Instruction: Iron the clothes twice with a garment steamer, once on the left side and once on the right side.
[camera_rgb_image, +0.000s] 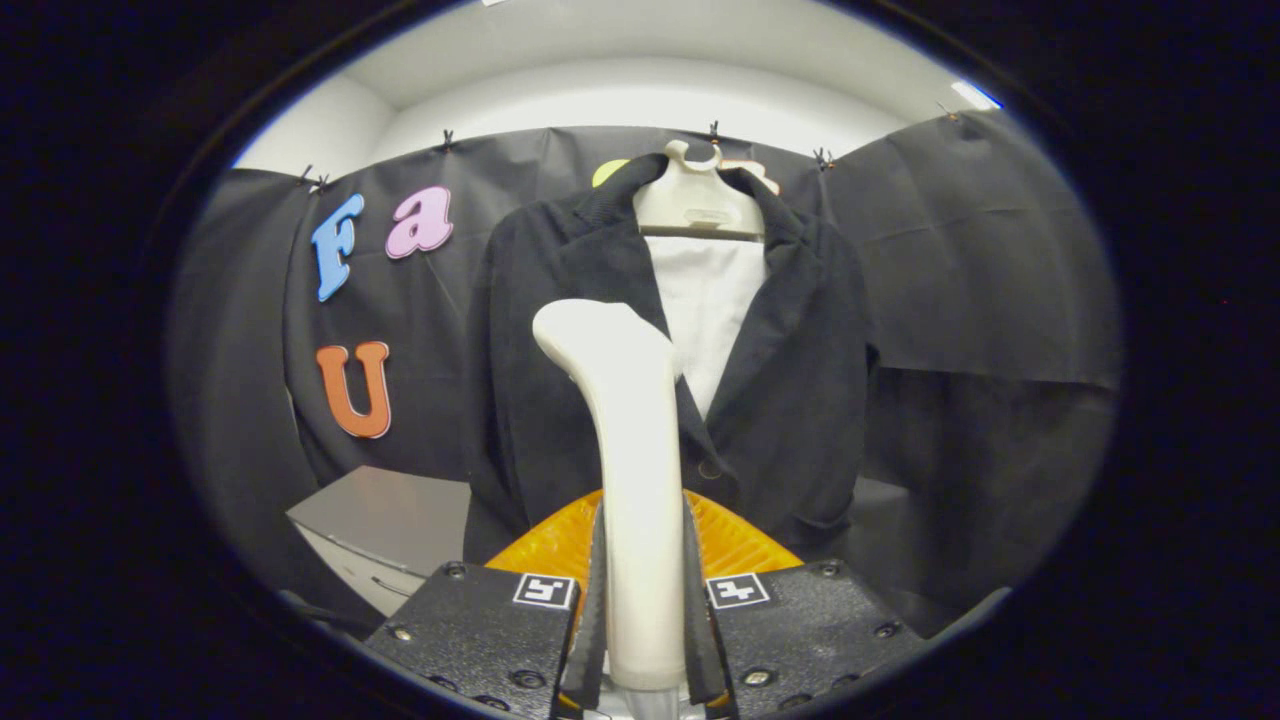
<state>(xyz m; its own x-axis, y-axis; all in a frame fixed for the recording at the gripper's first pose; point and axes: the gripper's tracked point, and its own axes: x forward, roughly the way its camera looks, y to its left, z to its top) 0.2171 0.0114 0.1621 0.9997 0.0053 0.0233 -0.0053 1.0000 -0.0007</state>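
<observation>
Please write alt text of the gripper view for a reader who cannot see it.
The gripper is shut on the white handle of a garment steamer, whose head rises in front of a black jacket. The jacket hangs over a white shirt on a cream hanger. A grey box stands beside the jacket.

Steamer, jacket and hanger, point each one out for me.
steamer (632, 420), gripper view, its white handle held between the tongs
jacket (800, 400), gripper view, dark front panel
hanger (697, 205), gripper view, pale neck piece
</observation>
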